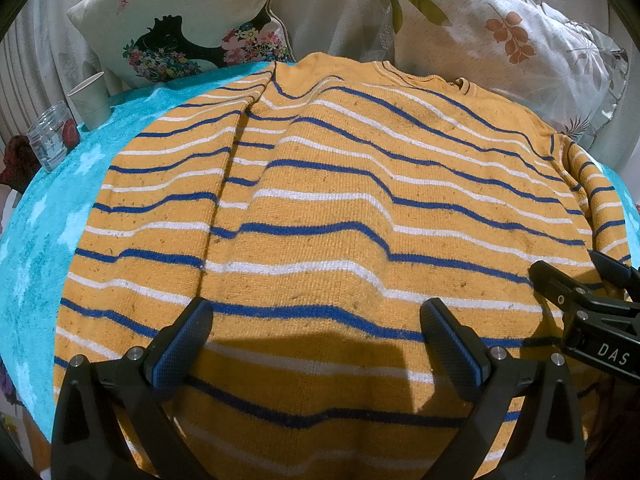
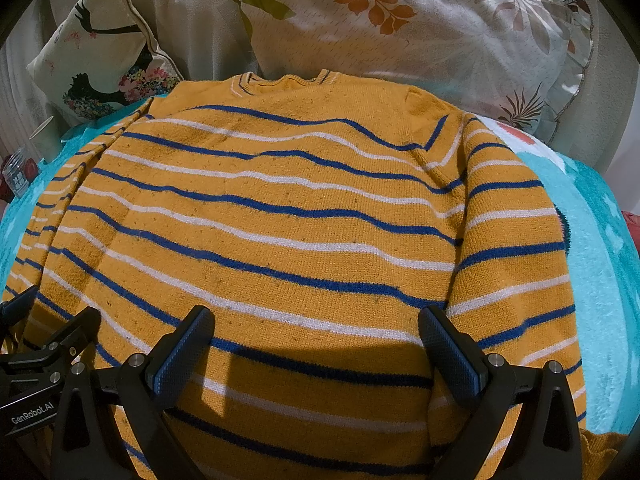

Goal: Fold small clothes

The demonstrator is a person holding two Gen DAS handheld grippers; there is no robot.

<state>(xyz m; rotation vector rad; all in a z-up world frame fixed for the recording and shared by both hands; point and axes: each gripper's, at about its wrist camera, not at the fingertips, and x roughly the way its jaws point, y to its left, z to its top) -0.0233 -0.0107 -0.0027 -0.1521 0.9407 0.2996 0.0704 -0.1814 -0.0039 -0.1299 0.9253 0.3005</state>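
A yellow sweater (image 1: pixel 320 208) with blue and white stripes lies flat on a turquoise blanket (image 1: pixel 36 240), neck at the far end. Both sleeves are folded in along the sides of its body. It also fills the right wrist view (image 2: pixel 288 232). My left gripper (image 1: pixel 316 320) is open and empty, just above the sweater's near left part. My right gripper (image 2: pixel 314 328) is open and empty, above the near right part. The right gripper shows at the right edge of the left wrist view (image 1: pixel 592 304); the left one shows at the left edge of the right wrist view (image 2: pixel 44 344).
Two printed pillows (image 1: pixel 180 20) (image 1: pixel 500 40) lean at the far edge of the blanket. A paper cup (image 1: pixel 90 100) and a glass jar (image 1: pixel 50 136) stand at the far left, just beyond the sweater.
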